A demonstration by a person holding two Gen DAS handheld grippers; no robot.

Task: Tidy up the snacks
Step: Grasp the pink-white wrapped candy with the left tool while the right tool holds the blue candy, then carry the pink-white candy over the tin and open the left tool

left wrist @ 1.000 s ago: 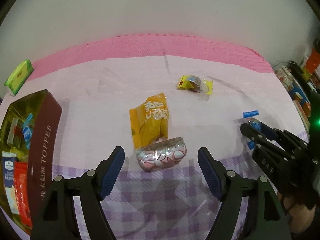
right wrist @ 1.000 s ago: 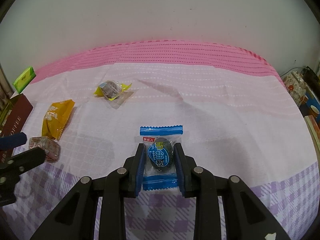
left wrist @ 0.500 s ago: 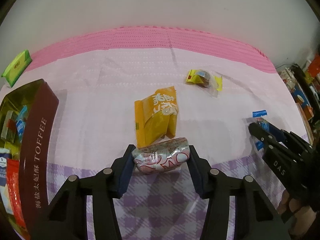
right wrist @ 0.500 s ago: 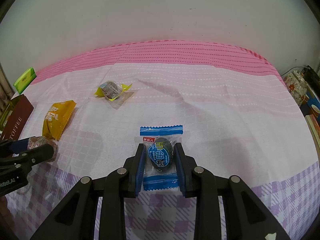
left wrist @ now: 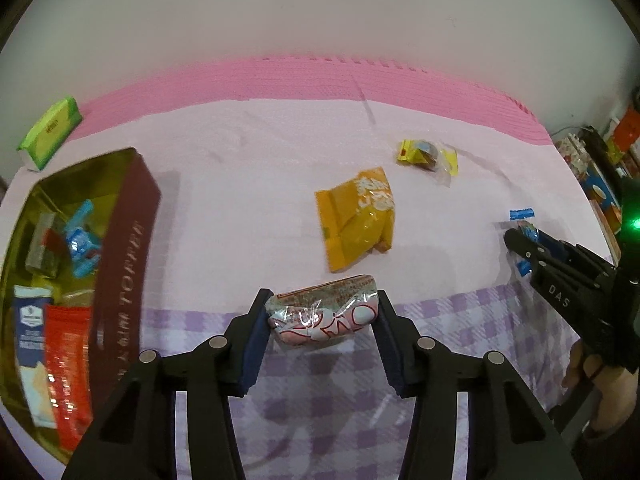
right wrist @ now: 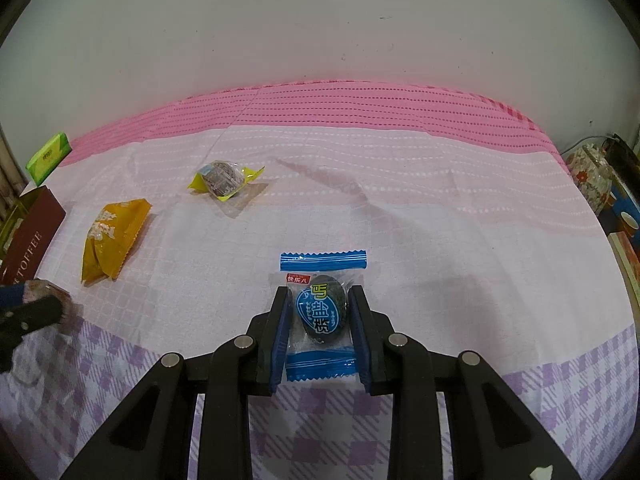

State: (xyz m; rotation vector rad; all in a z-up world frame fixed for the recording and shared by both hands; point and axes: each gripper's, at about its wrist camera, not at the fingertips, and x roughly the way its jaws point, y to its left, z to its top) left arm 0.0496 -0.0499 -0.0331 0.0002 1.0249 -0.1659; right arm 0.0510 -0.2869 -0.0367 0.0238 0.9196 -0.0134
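A pink-and-white wrapped snack [left wrist: 320, 320] is between the pads of my left gripper [left wrist: 322, 299], whose jaws are closing and press on both its ends, just above the cloth. A dark red toffee tin [left wrist: 120, 240] with several snacks inside stands to its left. My right gripper [right wrist: 319, 294] is shut on a blue candy packet [right wrist: 322, 314] that rests on the cloth. A yellow packet [left wrist: 356, 220] and a clear candy with yellow ends [left wrist: 428, 156] lie loose further back. The right gripper [left wrist: 516, 240] also shows at the right of the left wrist view.
A green pack [left wrist: 50, 130] lies at the far left by the wall. The table is covered by a pink and purple-checked cloth [right wrist: 400, 208]. Boxes and a patterned jar [right wrist: 592, 180] crowd the right edge. A hand [left wrist: 600, 380] holds the right gripper.
The left jaws have closed from wide open onto the pink-and-white snack, and the gripper has carried it leftward, nearer the tin. The right gripper has stayed still on the blue packet.
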